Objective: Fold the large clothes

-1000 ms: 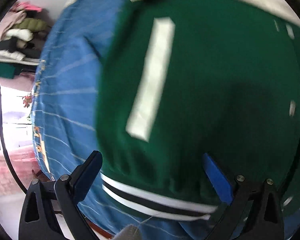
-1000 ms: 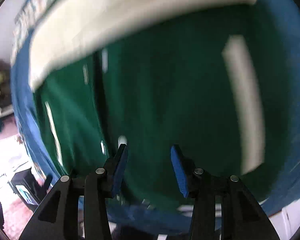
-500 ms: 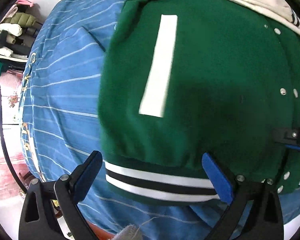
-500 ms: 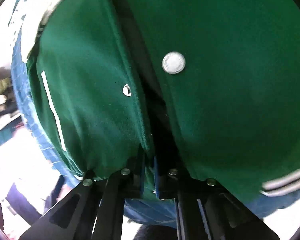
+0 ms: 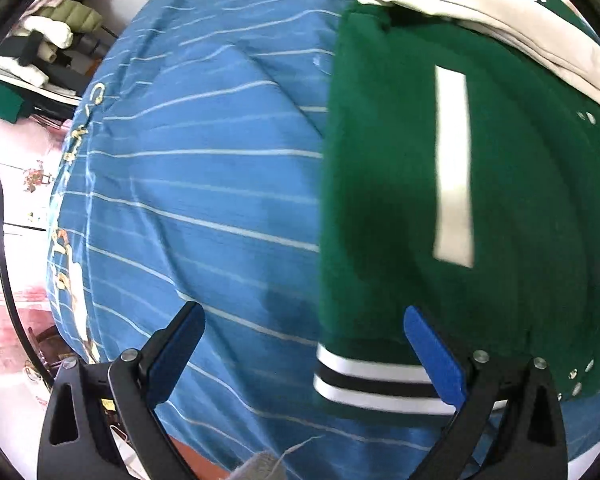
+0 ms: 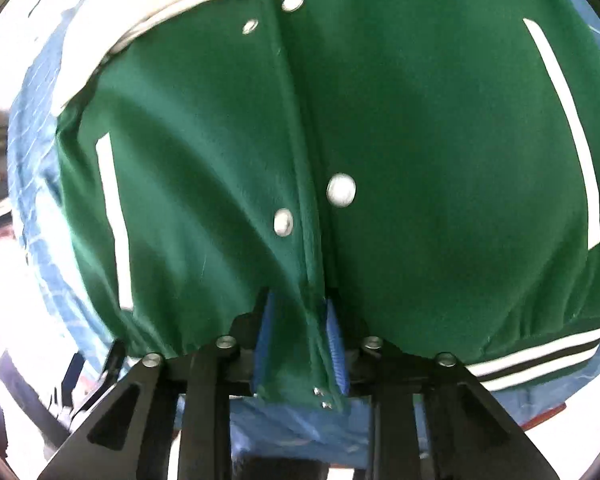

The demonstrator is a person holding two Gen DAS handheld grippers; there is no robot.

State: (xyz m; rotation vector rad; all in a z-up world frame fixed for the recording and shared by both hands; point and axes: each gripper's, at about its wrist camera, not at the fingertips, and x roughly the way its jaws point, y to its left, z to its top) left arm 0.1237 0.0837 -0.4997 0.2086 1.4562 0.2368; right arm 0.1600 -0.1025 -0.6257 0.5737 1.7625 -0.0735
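- Right gripper (image 6: 300,344) has the front placket of the green jacket (image 6: 440,184) between its blue pads; the jaws are opening, though the pads appear to press the fold from both sides.
- Left gripper (image 5: 304,354) is spread wide and holds nothing. Its right pad hangs over the jacket's striped hem (image 5: 364,380); its left pad hangs over the blue striped bedspread (image 5: 204,184) beside the jacket.
- Jacket lies flat on the bedspread, front side up, hem toward both grippers and cream sleeve (image 5: 500,20) at its far end.
- Silver snaps (image 6: 341,190) run along the placket, just beyond the right gripper's pads.
- White pocket trims (image 6: 114,220) sit on each side of the placket.
- Yellow lettering (image 5: 66,264) runs along the bedspread's edge, well left of the jacket, too smeared to read.
- Folded clothes (image 5: 56,28) are stacked beyond the bedspread's far left corner.
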